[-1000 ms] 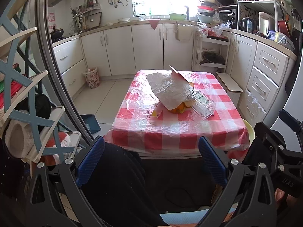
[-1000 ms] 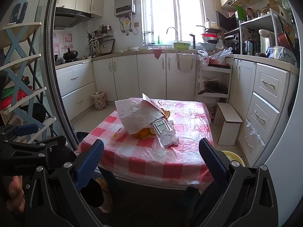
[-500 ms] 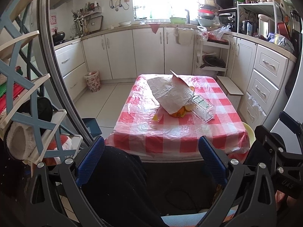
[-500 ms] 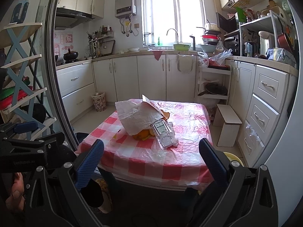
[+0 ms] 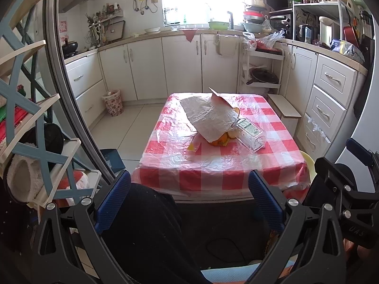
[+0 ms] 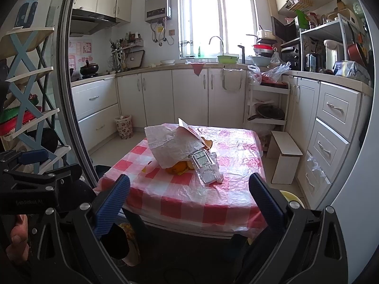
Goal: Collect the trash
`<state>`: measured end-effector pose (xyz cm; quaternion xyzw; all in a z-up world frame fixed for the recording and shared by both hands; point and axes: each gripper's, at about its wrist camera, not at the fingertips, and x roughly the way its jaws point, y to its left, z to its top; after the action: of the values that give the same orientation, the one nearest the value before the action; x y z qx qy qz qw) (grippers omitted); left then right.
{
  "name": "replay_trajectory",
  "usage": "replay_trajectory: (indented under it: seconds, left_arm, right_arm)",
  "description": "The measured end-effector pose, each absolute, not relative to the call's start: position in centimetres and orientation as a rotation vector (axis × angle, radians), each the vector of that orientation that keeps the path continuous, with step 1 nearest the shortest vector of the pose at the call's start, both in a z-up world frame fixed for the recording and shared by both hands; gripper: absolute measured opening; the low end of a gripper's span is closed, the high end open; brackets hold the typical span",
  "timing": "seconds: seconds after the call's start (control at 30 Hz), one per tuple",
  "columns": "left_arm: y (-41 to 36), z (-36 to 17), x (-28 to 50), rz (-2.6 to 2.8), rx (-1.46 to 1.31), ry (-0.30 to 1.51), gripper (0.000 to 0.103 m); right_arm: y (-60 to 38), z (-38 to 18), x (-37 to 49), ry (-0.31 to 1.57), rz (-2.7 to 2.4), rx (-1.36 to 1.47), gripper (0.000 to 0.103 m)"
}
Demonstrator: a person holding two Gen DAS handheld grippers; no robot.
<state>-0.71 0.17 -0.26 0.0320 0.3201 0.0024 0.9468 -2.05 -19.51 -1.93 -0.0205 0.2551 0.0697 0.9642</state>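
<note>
Both grippers, left gripper [image 5: 189, 191] and right gripper [image 6: 189, 194], spread wide and empty, short of the table [image 5: 236, 175] with its crumpled paper bag [image 5: 208, 118] over orange peels [image 5: 219, 140] beside a clear plastic box [image 5: 251, 135].

My grippers' fingers [image 5: 113, 198] wear ribbed blue rubbery pads on matt black plastic frames. The table [image 5: 236, 177] carries a red-checked cloth under glossy, wrinkled clear plastic sheeting. On it lie a crumpled white paper bag [image 5: 208, 118] and a clear, shiny plastic container [image 5: 251, 135]. The cabinets [image 5: 180, 66] look smooth and satin white.
</note>
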Motion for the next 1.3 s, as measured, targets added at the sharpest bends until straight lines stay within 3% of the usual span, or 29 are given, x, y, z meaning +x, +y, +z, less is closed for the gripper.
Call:
replay_trajectory:
  seconds: [0.8, 1.03, 1.3]
  left_arm:
    - [1.8, -1.1, 3.0, -0.033, -0.017, 0.695, 0.095]
    - [1.2, -1.8, 9.9, -0.073, -0.05, 0.718, 0.095]
    - [2.5, -6.5, 21.4, -0.108, -0.177, 0.849, 0.095]
  right_arm:
    - [-19.5, -3.6, 0.8, 0.573, 0.132, -0.078, 0.096]
    - [-20.8, -5.8, 4.6, 0.625, 0.139, -0.095, 0.096]
    - [-21.6, -8.9, 12.1, 0.726, 0.15, -0.125, 0.096]
